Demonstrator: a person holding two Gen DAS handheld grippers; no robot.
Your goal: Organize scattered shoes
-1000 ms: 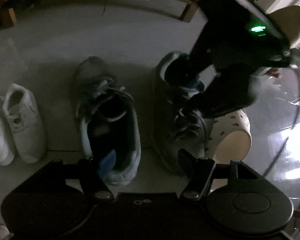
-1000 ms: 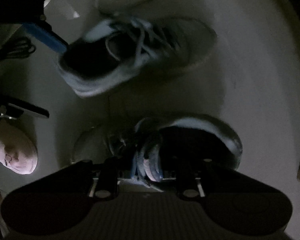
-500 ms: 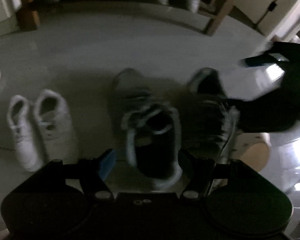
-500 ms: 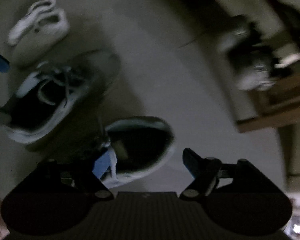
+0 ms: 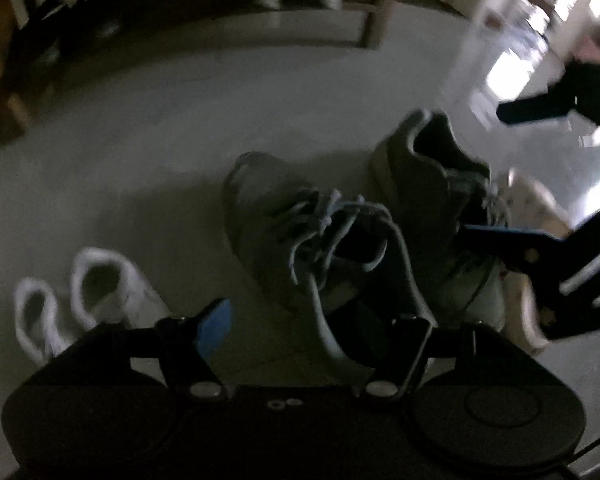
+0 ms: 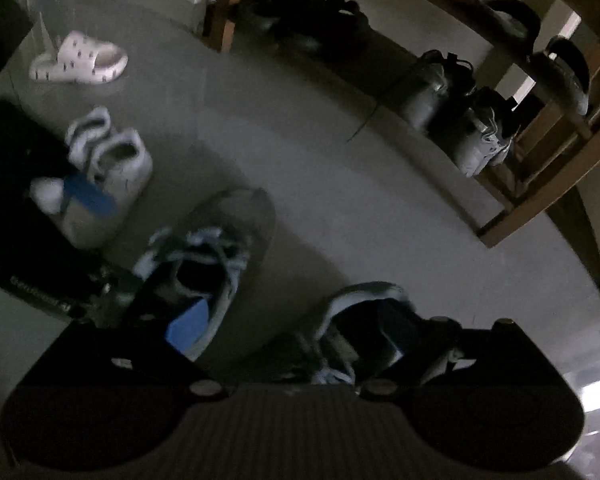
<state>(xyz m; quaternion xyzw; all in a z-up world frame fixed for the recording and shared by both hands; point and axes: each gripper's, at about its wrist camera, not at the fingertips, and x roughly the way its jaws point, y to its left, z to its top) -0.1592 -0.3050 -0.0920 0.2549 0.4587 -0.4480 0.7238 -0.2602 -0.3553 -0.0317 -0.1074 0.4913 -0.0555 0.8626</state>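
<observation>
Two grey laced sneakers stand side by side on the floor. In the left wrist view the left sneaker (image 5: 300, 236) lies just ahead of my open left gripper (image 5: 312, 326), and the right sneaker (image 5: 432, 200) sits beside it. My right gripper (image 5: 496, 176) shows there, wide open above and beside the right sneaker. In the right wrist view the open right gripper (image 6: 288, 322) has the right sneaker (image 6: 360, 320) at its right finger and the left sneaker (image 6: 216, 248) at its left. Neither gripper holds a shoe.
A white sneaker pair (image 5: 84, 300) stands left, also in the right wrist view (image 6: 112, 164). A spotted white slipper (image 6: 80, 62) lies farther away; another pale slipper (image 5: 532, 216) is behind the right sneaker. A wooden shoe rack (image 6: 540, 196) holds several dark and grey shoes.
Both grippers let go of the grey sneakers, opened and pulled back upward. The sneakers now rest side by side on the floor, and the views tilt toward the rack.
</observation>
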